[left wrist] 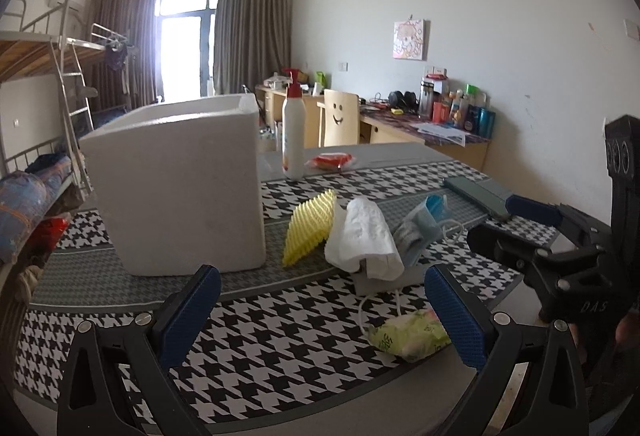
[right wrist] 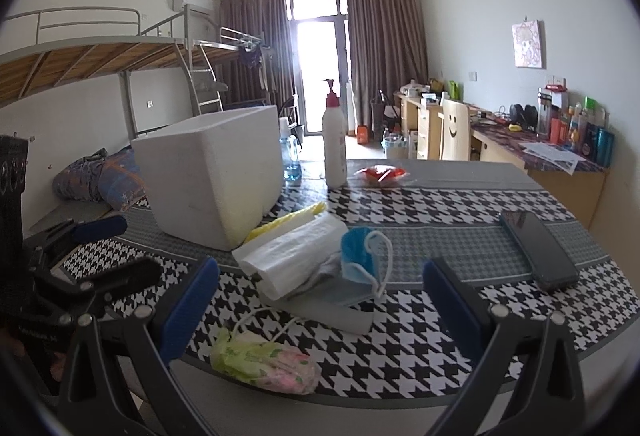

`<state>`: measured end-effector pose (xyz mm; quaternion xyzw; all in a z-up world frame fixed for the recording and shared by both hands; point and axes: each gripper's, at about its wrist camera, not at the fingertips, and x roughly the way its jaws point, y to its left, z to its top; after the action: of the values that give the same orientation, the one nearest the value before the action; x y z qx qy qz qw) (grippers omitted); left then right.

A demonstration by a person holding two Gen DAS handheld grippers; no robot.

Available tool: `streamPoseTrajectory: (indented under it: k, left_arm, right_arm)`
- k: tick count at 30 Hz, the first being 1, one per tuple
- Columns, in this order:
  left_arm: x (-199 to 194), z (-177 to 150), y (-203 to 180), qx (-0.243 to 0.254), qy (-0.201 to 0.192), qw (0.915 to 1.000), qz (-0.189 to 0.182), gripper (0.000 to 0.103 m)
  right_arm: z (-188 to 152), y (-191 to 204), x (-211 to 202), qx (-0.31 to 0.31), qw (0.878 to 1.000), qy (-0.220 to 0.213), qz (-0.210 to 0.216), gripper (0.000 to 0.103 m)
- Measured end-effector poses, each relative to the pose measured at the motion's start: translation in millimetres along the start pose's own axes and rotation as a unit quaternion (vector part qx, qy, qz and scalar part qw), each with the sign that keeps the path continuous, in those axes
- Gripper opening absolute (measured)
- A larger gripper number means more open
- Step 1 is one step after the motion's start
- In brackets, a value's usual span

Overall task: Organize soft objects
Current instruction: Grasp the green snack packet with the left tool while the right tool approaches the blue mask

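A heap of soft things lies mid-table beside a white foam box (left wrist: 176, 187) (right wrist: 212, 171): yellow foam netting (left wrist: 310, 226) (right wrist: 286, 222), a white plastic bag (left wrist: 364, 236) (right wrist: 288, 256), a blue face mask (left wrist: 430, 213) (right wrist: 358, 254) and a grey cloth (left wrist: 384, 282) (right wrist: 340, 312). A green tissue pack (left wrist: 408, 334) (right wrist: 264, 362) sits at the near edge. My left gripper (left wrist: 320, 312) is open and holds nothing, short of the heap. My right gripper (right wrist: 320, 306) (left wrist: 516, 224) is open too, with the heap just ahead of its fingers.
A white pump bottle (left wrist: 293, 127) (right wrist: 334, 139) and a red packet (left wrist: 330, 160) (right wrist: 380, 173) stand at the far side of the houndstooth tablecloth (left wrist: 280, 356) (right wrist: 440, 336). A dark phone (right wrist: 538, 250) (left wrist: 478, 195) lies at the right. Beds are left, desks behind.
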<state>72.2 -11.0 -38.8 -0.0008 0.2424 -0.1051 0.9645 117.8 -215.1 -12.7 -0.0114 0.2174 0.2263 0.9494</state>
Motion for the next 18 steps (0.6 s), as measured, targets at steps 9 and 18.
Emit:
streamPoseTrajectory:
  k: [9,18]
  left_arm:
    - [15,-14,-3,0.014,0.029,0.9993,-0.019,0.102]
    - [33,-22,-23,0.036,0.069,0.9919,-0.100,0.102]
  right_arm:
    - [1,1,9,-0.006,1.000,0.012,0.009,0.103]
    - [1,-14,9,0.002,1.000,0.013,-0.001,0.103]
